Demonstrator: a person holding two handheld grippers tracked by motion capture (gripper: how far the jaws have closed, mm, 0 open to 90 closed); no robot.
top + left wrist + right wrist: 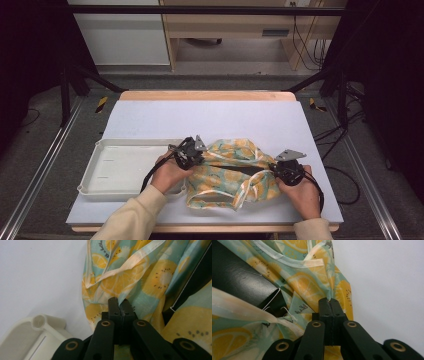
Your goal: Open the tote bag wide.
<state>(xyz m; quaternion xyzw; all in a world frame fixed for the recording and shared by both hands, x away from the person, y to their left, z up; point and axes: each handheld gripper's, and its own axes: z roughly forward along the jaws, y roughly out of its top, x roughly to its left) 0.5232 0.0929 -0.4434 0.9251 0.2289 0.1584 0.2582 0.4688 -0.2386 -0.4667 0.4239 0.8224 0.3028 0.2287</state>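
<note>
A teal cloth bag (231,176) printed with orange slices lies crumpled on the white mat (210,120), near the front. Something black (239,280) lies inside its mouth (239,170). My left gripper (196,159) is shut on the bag's left edge; in the left gripper view the jaws pinch a fold of the fabric (140,277) at the tip (120,305). My right gripper (278,172) is shut on the bag's right edge, the fabric (307,285) caught at the tip (329,305). A pale strap (294,262) runs across the bag.
A shallow white tray (107,186) sits on the mat to the left of the bag, its corner (37,322) close to my left gripper. The far half of the mat is bare. Dark frame rails (45,165) flank the table.
</note>
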